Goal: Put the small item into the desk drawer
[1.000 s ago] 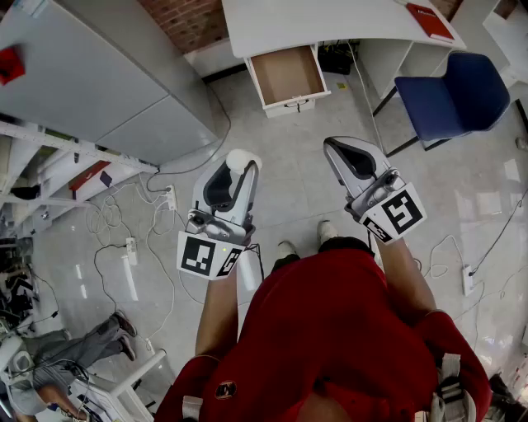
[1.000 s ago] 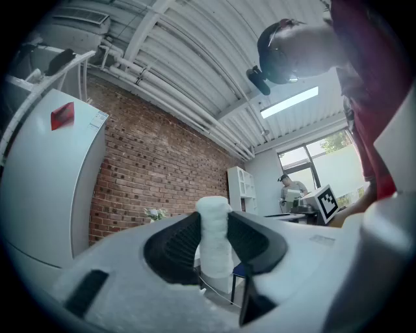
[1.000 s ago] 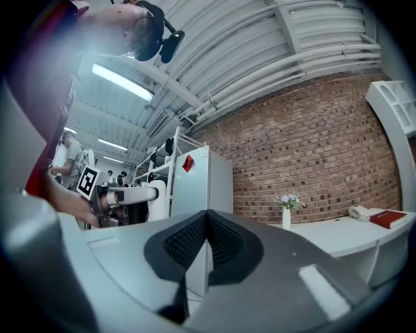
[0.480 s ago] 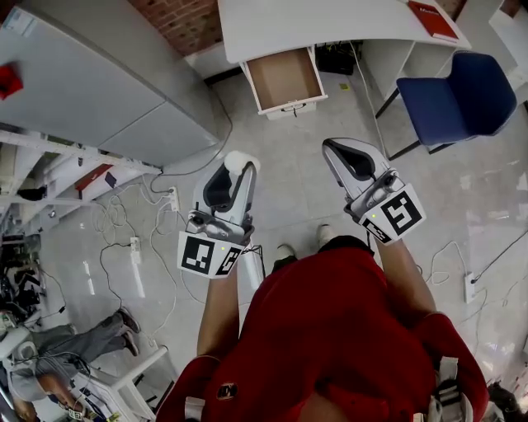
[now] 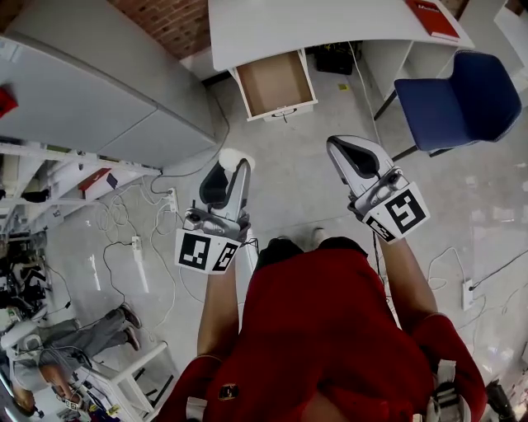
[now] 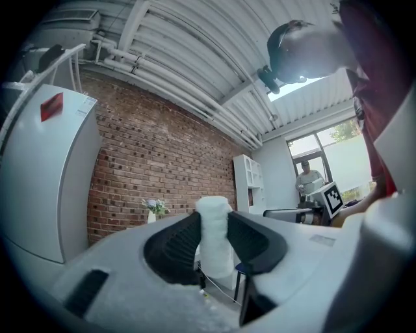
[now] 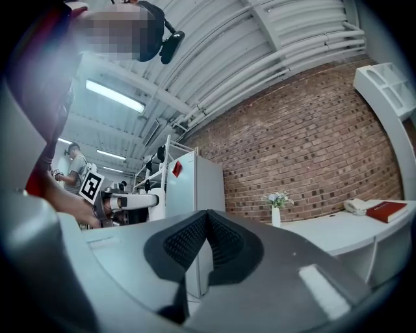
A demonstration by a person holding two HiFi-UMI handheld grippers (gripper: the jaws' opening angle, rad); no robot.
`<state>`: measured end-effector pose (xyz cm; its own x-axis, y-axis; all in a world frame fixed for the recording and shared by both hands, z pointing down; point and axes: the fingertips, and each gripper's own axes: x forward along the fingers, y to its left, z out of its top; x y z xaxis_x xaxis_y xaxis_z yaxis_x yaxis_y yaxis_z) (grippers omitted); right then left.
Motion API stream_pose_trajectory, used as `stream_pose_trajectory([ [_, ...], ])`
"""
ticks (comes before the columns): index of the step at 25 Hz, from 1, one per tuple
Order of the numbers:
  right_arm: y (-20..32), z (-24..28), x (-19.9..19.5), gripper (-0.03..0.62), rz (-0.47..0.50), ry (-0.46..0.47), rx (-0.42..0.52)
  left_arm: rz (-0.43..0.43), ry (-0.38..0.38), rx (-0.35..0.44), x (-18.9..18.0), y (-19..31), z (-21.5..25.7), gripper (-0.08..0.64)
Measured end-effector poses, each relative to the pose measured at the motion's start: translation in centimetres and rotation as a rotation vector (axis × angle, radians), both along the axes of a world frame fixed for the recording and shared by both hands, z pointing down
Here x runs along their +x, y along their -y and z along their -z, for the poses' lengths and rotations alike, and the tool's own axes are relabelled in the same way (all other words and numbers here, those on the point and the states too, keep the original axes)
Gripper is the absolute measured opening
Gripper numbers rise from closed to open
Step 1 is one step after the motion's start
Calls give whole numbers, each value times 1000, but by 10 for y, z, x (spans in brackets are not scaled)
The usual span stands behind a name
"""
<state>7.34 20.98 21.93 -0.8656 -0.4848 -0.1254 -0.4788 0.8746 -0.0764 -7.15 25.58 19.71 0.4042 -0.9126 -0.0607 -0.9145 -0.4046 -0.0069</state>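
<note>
The left gripper (image 6: 214, 242) has its jaws clamped on the one small white foam-like cylinder (image 6: 214, 229), held above the floor, well short of the single open drawer (image 5: 275, 81) under the white surface (image 5: 313, 25). The right gripper (image 7: 207, 244) has its jaws together, empty. Lettering on the one red book (image 5: 429, 15) is unreadable. Since a second ago, the drawer has drifted slightly left in the head view.

left gripper (image 5: 233, 167) holds a white item (image 5: 225, 155); desk drawer (image 5: 272, 82) stands open

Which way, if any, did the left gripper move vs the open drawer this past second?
Yes, slightly forward: in the head view the left gripper, holding the white item, now sits nearer the open drawer.
</note>
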Motion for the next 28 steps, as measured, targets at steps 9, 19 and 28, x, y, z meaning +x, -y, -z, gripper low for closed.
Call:
stream_pose_trajectory([
  [9,35,-5,5,11,-28,-22,17,-26,-9,-31,7,43,-21,127],
  [19,114,-15,-25,11,-67,-97,16,-78,-70,-51,-18,142,-55,127],
  [28,212,-39,-63,11,-133,-135,-35,-140,-88,-130,-50,243,-97,127],
])
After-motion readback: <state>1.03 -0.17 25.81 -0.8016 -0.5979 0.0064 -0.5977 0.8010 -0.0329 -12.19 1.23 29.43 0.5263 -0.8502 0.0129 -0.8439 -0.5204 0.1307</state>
